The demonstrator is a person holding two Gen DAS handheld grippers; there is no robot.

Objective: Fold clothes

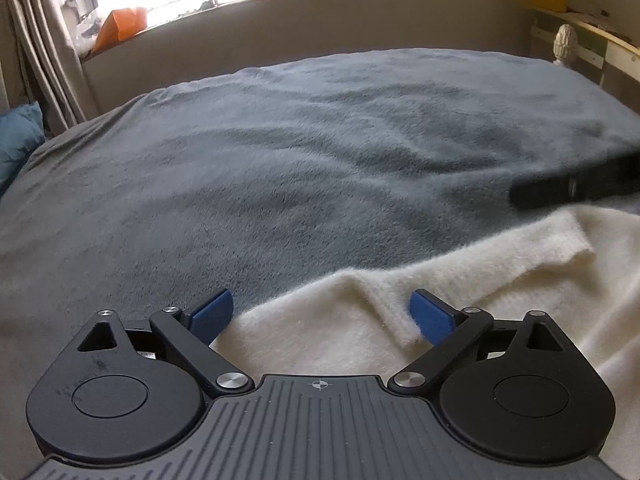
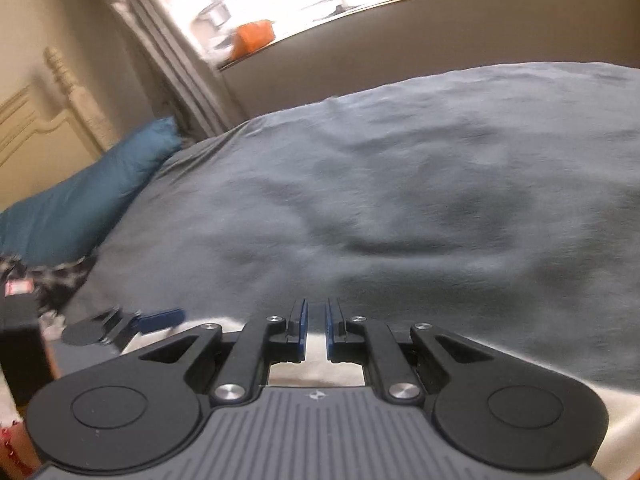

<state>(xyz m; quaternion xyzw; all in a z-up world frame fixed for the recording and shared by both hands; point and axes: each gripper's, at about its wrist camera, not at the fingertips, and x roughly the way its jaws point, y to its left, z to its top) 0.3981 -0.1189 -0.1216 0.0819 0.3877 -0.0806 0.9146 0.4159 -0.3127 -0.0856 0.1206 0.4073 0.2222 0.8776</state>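
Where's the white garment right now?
The cream garment lies on the grey blanket at the lower right of the left wrist view, its edge just ahead of the open left gripper, not gripped.

Garment (image 1: 460, 280) on blanket (image 1: 280, 160) at bed's near edge. Pillow (image 2: 80, 200) at left end, by headboard (image 2: 48, 128). Windowsill (image 1: 240, 12) behind far edge.

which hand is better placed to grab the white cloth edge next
Left, probably. The left gripper is open wide with the cream cloth edge right between its fingers, while the right gripper is nearly shut.
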